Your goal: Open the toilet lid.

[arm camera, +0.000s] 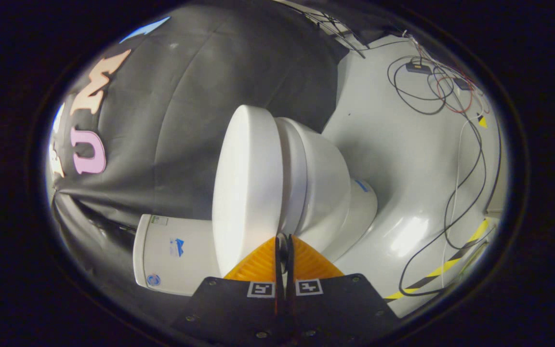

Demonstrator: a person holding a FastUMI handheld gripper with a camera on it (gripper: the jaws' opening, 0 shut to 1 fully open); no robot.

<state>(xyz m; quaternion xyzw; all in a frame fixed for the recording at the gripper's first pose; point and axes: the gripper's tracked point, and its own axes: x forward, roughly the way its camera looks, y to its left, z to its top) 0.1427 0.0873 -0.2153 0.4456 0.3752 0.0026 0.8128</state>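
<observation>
Just ahead of the tool, the toilet appears rolled sideways in this view, lid down on the seat, its flat top facing left. Lid's long axis runs straight away from the tool tips. Tool fingers are pressed together, nothing between them, tips at the lid's near rim where lid meets seat; contact unclear. Tank sits left of the fingers. Floor lies to the right, cables and striped tape on it.
</observation>
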